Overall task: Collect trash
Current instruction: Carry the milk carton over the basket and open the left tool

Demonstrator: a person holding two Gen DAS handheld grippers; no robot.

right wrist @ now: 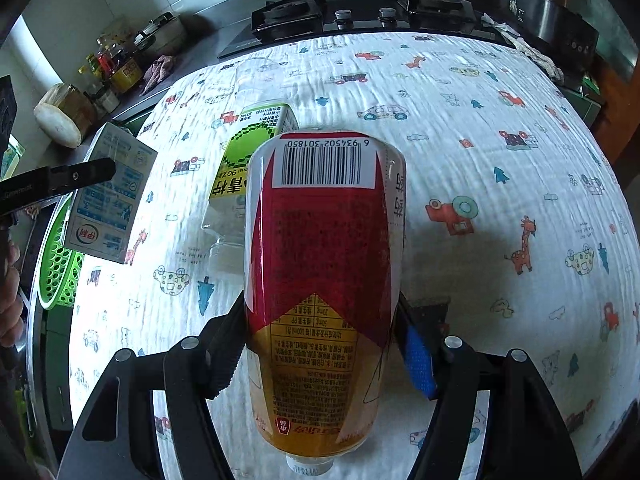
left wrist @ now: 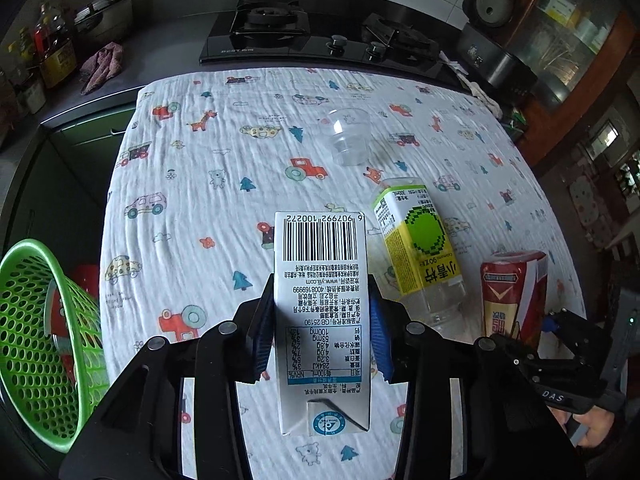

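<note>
My left gripper is shut on a white milk carton and holds it above the patterned tablecloth. The carton also shows in the right wrist view. My right gripper is shut on a red and gold bottle, which also shows in the left wrist view. A yellow-green labelled clear bottle lies on the cloth between them; it also shows in the right wrist view. A clear plastic cup lies farther back. A green mesh basket stands off the table's left edge.
A black gas stove sits behind the table. Jars and a pot stand on the counter at the back left, with a crumpled rag. A wooden cabinet is at the right.
</note>
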